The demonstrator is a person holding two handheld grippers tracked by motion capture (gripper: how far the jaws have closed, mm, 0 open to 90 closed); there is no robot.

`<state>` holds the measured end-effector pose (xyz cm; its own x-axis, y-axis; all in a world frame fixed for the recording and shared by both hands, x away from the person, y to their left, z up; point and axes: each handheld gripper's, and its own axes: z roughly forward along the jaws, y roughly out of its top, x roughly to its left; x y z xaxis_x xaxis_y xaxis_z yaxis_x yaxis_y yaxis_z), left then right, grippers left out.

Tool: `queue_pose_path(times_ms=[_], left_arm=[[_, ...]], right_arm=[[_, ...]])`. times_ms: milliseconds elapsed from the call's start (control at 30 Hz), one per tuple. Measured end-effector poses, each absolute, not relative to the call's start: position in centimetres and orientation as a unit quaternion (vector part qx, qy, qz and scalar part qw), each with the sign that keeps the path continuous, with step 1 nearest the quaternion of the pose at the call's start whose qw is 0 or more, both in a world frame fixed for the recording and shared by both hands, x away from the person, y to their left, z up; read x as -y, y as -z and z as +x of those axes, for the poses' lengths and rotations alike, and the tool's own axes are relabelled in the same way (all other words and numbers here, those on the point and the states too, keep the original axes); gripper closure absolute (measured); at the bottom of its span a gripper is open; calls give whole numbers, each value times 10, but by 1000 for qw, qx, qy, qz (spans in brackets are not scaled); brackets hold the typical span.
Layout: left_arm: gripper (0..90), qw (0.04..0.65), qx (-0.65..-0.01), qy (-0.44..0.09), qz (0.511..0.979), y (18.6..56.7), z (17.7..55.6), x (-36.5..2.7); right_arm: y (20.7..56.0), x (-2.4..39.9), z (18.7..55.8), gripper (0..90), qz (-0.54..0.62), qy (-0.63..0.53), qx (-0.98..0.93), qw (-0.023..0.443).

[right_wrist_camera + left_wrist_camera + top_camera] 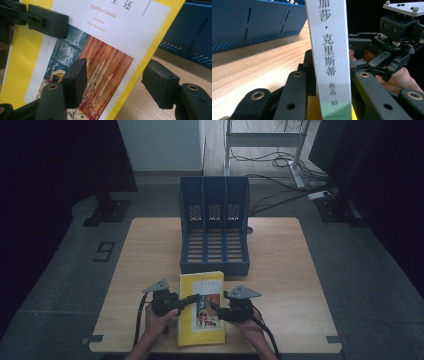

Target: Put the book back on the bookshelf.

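Note:
A yellow paperback [201,307] with a picture on its cover lies near the table's front edge, in front of the blue rack. My left gripper [188,300] reaches in from the left and is shut on the book's spine edge. In the left gripper view the white spine [329,50] with printed characters stands clamped between the two black jaws. My right gripper [215,308] is at the book's right edge. In the right gripper view its jaws stand open, one pad [75,82] over the cover [105,50] and the other pad [160,86] beyond the edge, neither pressing.
A blue three-slot file rack [215,268] stands upright at the middle of the wooden table [280,270], its open side facing me; the rack's wall [249,25] is close behind the book. Cables and desk legs lie on the floor beyond.

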<state>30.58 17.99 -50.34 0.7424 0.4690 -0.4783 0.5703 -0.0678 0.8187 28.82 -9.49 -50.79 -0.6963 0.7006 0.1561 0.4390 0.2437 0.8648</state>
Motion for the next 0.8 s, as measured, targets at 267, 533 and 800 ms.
queue_pose_path(times_ms=[267,533,800], left_arm=[[753,596,-366,56,712,497,307,-181],[755,611,-373,36,697,484,309,-183],[754,633,-349,19,691,473,306,-187]], right_arm=[[503,101,292,385,358,-510,-773,119],[499,110,292,353,361,-532,-758,113],[500,112,290,353,373,-544,-746,94]])
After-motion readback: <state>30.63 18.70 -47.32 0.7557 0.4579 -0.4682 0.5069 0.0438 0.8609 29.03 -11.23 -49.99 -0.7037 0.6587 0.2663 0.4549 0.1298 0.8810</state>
